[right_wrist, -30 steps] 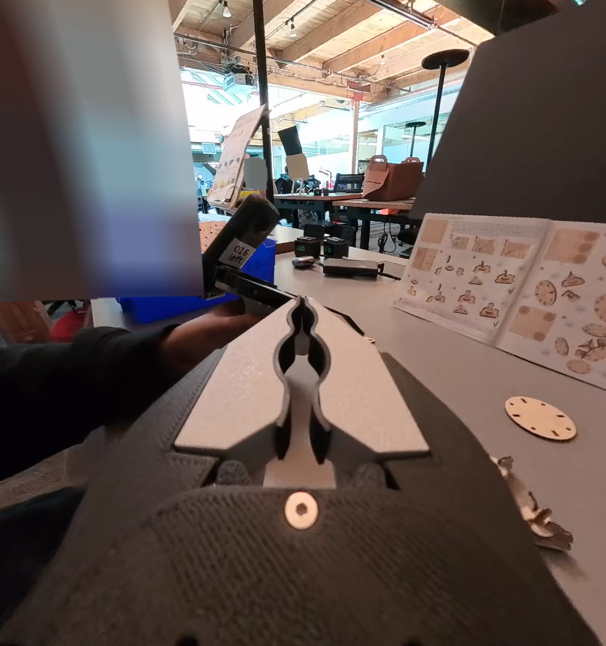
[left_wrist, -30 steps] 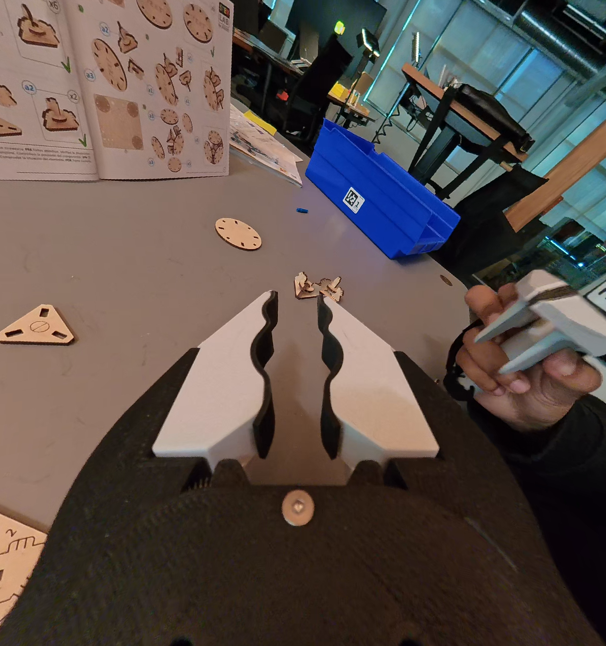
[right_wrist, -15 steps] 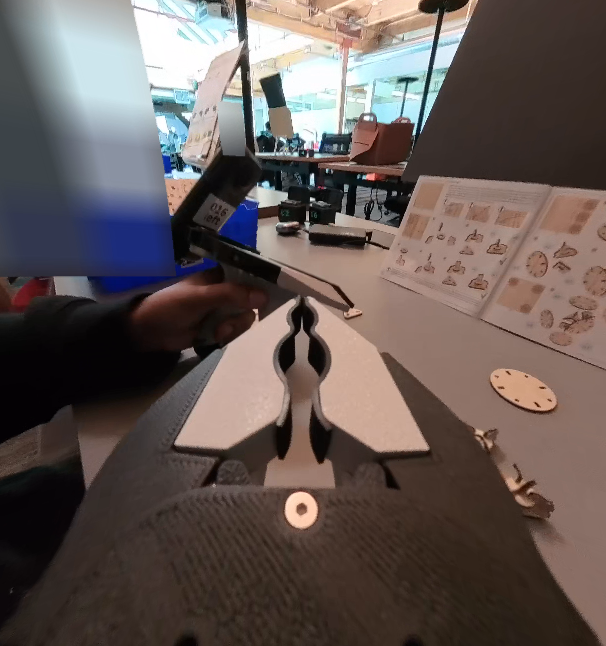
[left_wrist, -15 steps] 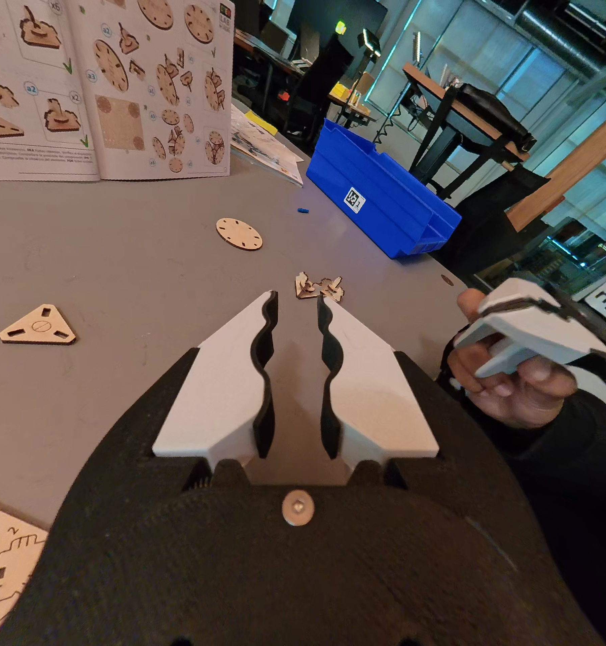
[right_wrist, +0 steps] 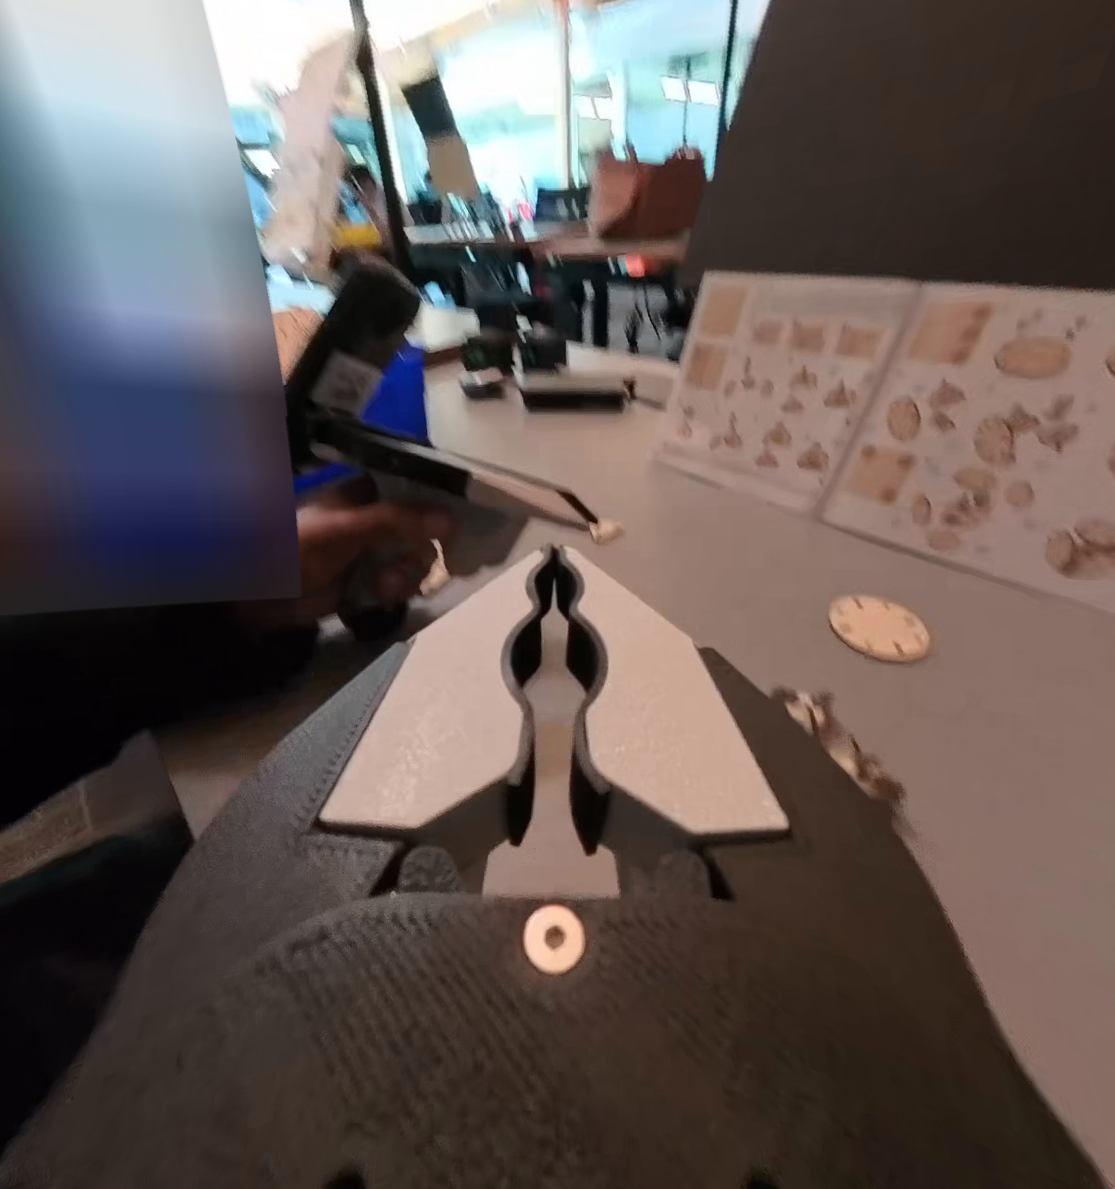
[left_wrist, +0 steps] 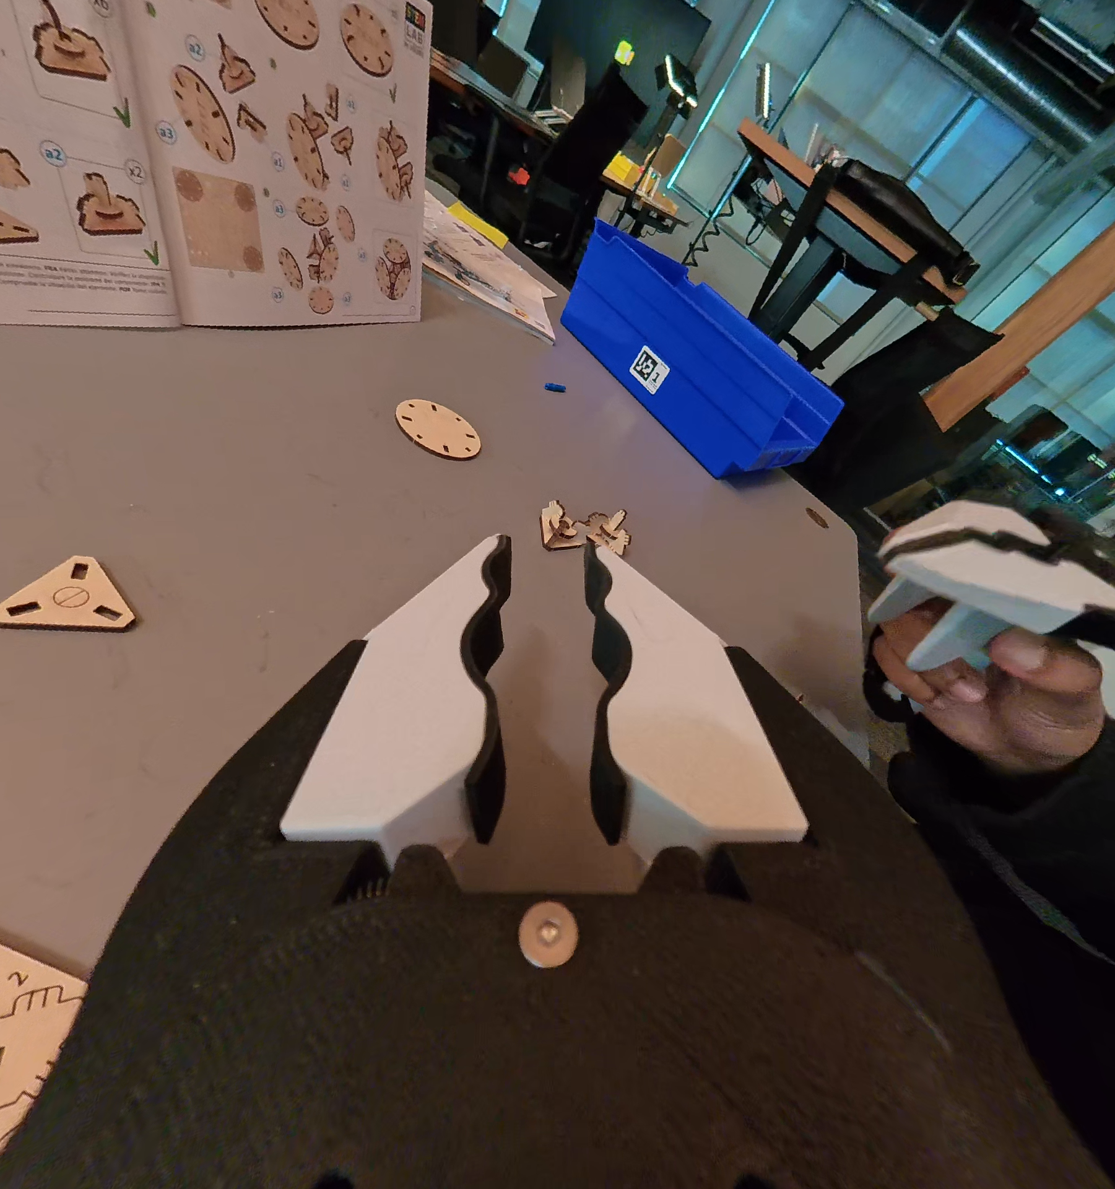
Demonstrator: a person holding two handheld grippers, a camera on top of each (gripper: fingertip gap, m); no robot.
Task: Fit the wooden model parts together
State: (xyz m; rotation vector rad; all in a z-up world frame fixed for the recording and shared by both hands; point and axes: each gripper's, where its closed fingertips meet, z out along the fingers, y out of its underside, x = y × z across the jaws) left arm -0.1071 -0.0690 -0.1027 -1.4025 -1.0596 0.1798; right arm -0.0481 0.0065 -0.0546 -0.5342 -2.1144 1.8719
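Note:
My left gripper (left_wrist: 547, 543) is open and empty, low over the grey table (left_wrist: 252, 489). Two small assembled wooden pieces (left_wrist: 583, 529) lie just beyond its right fingertip. A round wooden disc (left_wrist: 437, 429) lies farther ahead, and a wooden triangle plate (left_wrist: 66, 598) lies to the left. My right gripper (right_wrist: 554, 552) is shut with nothing between its tips. It is held in a hand off the table's right edge and also shows in the left wrist view (left_wrist: 895, 560). In the blurred right wrist view the disc (right_wrist: 879, 627) and the small pieces (right_wrist: 831, 740) lie to its right.
An open instruction booklet (left_wrist: 188, 161) stands at the back of the table. A blue bin (left_wrist: 702, 360) sits at the far right edge. A cut plywood sheet (left_wrist: 1, 1029) lies at the near left. Desks and chairs stand beyond the table. About 11 centimeters separates my left fingertips from my right.
My right gripper, still shut, has swung so that its view now looks down over the table and is blurred by motion. My left gripper has stayed still and open.

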